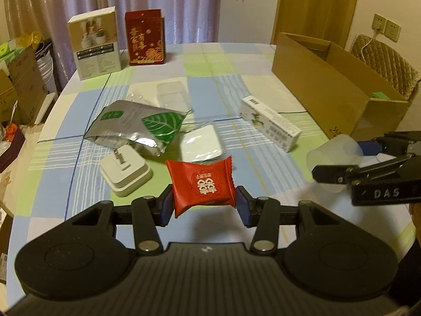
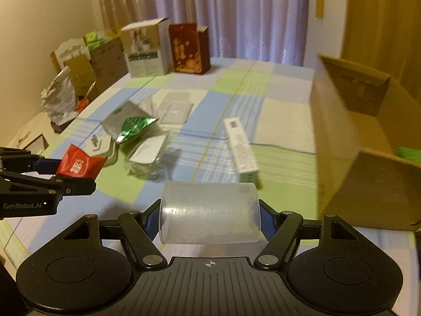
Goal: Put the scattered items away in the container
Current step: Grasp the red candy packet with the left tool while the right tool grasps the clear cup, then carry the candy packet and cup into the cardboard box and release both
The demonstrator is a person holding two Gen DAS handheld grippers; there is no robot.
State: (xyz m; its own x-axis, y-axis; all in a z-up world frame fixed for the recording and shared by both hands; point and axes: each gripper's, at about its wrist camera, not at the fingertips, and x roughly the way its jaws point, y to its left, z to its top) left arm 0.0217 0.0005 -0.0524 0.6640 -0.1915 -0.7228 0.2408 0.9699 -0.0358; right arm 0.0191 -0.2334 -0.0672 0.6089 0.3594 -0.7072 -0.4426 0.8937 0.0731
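Note:
My left gripper [image 1: 204, 201] is shut on a red snack packet [image 1: 202, 184], held above the table; the same packet [image 2: 79, 164] shows at the left of the right wrist view. My right gripper [image 2: 210, 220] is shut on a translucent plastic cup [image 2: 209, 212], lying sideways between the fingers; that cup [image 1: 334, 155] appears at the right of the left wrist view. The open cardboard box [image 1: 339, 89] stands at the table's right, and in the right wrist view the box [image 2: 350, 142] is close on the right.
On the checked tablecloth lie a silver leaf-print pouch [image 1: 136, 126], a white charger [image 1: 126, 172], a clear-wrapped white pad [image 1: 201, 142], a clear plastic tray [image 1: 171, 94] and a long white carton [image 1: 271, 123]. Two upright boxes [image 1: 144, 38] stand at the far edge.

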